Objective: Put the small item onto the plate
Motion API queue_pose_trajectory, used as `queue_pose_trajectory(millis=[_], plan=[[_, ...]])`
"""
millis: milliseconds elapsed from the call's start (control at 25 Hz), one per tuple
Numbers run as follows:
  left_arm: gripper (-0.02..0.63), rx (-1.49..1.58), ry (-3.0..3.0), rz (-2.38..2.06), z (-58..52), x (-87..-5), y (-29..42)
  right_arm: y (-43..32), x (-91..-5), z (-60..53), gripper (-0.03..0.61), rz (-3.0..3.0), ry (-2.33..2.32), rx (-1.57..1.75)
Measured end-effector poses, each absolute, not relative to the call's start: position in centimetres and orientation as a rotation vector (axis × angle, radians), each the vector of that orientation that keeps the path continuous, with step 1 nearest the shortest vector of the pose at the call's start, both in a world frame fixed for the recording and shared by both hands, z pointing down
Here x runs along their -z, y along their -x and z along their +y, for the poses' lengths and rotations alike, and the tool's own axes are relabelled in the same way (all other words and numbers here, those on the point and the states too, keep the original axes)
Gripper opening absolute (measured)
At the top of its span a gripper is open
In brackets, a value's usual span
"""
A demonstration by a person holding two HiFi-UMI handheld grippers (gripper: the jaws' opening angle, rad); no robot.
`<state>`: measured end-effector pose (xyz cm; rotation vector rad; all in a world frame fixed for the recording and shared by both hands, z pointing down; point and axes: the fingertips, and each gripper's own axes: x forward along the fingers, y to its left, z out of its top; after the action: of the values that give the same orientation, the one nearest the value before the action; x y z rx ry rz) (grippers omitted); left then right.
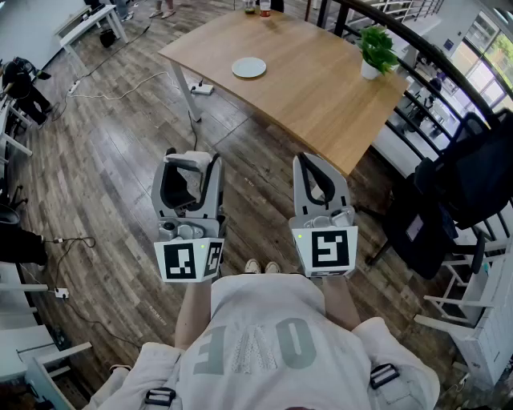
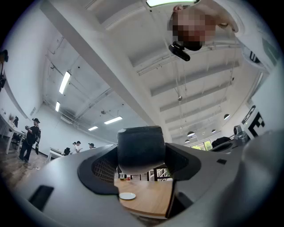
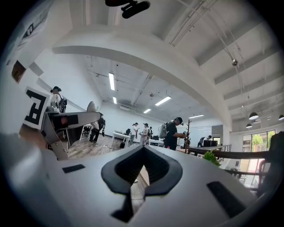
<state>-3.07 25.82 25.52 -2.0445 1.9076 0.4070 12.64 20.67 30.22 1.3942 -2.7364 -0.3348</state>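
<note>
A white plate [image 1: 249,67] lies on the wooden table [image 1: 321,88] some way ahead of me, and it also shows in the left gripper view as the plate [image 2: 127,195]. My left gripper [image 1: 192,162] is held over the floor, well short of the table, with its jaws wide apart around a small dark rounded item [image 1: 178,190]. In its own view the item [image 2: 141,148] fills the gap between the jaws. My right gripper [image 1: 311,166] is beside it, jaws closed together and empty, as its own view of the right gripper [image 3: 143,153] confirms.
A potted plant [image 1: 375,50] stands near the table's right end and cups [image 1: 258,8] at its far edge. A black chair with a bag [image 1: 461,180] is at the right. Cables [image 1: 120,90] trail on the wood floor. People stand in the background [image 3: 173,133].
</note>
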Motion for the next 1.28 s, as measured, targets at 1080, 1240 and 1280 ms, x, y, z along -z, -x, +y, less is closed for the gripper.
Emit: queue_pose_trajectory(millis=[1080,1240,1280], plan=[[0.31,-0.552,2.084,1.863,24.8,-26.0,8.7,-8.4,-31.0,18.8,0.015,-2.758,-1.393,0.368],[0.31,-0.519,2.083,1.877,22.2,-27.8,9.6,-7.5,-32.4,15.8,0.015,-2.773,-1.378,0.358],[0.31,-0.509,2.084,1.881,21.4,-28.1,9.9,-7.2,-32.8,14.8,0.015,-2.77,-1.371,0.357]])
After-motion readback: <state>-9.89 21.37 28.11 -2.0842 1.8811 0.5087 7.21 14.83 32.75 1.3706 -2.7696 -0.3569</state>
